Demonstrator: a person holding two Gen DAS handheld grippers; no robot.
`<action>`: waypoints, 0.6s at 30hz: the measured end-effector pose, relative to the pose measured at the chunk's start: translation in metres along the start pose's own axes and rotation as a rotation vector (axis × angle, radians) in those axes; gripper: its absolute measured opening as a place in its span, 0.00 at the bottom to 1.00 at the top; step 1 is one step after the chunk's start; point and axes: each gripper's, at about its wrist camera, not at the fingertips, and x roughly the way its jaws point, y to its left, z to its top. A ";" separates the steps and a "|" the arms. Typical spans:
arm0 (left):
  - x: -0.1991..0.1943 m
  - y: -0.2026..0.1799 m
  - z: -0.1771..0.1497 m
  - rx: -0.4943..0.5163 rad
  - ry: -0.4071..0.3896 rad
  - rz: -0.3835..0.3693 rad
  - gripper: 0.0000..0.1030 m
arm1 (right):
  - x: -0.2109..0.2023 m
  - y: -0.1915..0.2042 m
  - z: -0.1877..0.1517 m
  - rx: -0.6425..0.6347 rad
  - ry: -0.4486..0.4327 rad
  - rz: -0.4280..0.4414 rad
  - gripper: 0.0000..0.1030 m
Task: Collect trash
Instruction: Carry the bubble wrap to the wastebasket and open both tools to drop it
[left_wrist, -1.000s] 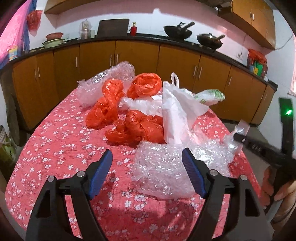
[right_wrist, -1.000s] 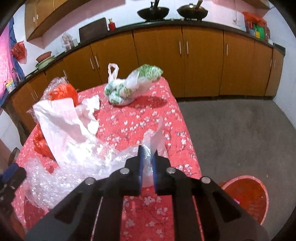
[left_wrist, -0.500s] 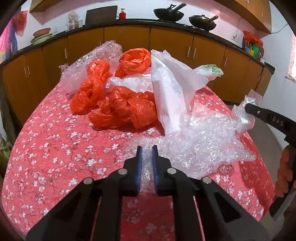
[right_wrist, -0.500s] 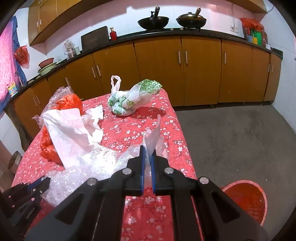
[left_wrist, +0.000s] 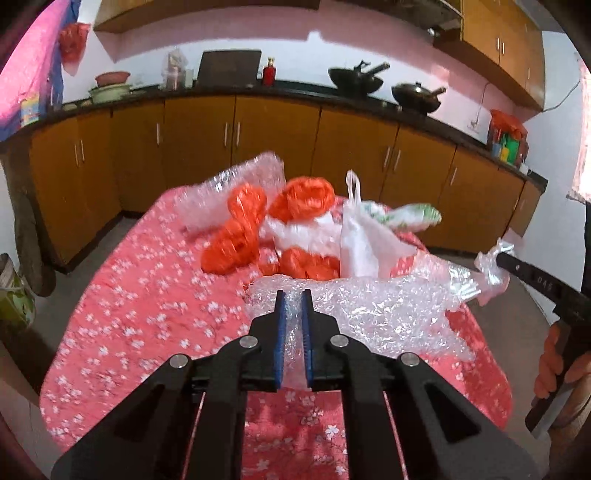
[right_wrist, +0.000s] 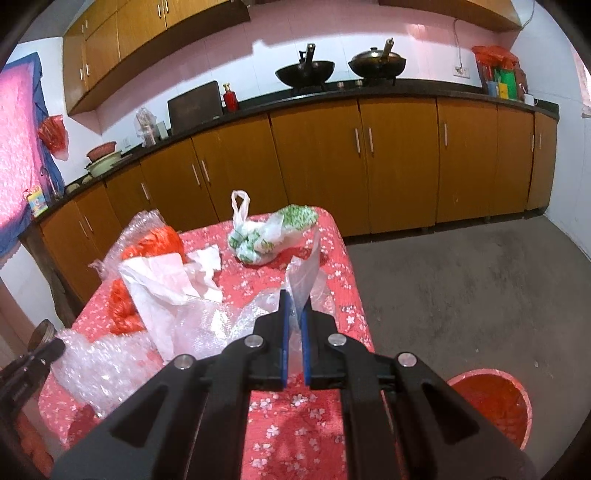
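Bubble wrap (left_wrist: 388, 314) stretched between grippers | left fingers (left_wrist: 281, 314) pinching one edge | right fingers (right_wrist: 284, 321) pinching other edge

Bright, even indoor light; strong fisheye bending with dark corners; left view motion-blurred.

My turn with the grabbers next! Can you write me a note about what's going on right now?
Left hand-held gripper: just closed, now shut on the near edge of the bubble wrap.
Right hand-held gripper: shut on the same sheet's clear plastic end.
On the table: orange bags, white bags, a green-printed bag, another bubble wrap piece.
Red bin: on the floor by the table, to the right; looks empty.
Done: sheet gripped at both ends.
Left: probably drop it in the bin, then the rest.
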 end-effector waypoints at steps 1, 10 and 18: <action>-0.003 0.000 0.002 -0.001 -0.010 0.005 0.08 | -0.003 0.000 0.000 -0.002 -0.006 0.000 0.07; -0.008 0.002 0.008 -0.013 -0.034 0.059 0.08 | -0.020 -0.001 0.001 -0.005 -0.027 -0.003 0.07; -0.009 0.003 0.013 -0.030 -0.049 0.082 0.08 | -0.026 -0.005 0.002 -0.010 -0.044 -0.013 0.07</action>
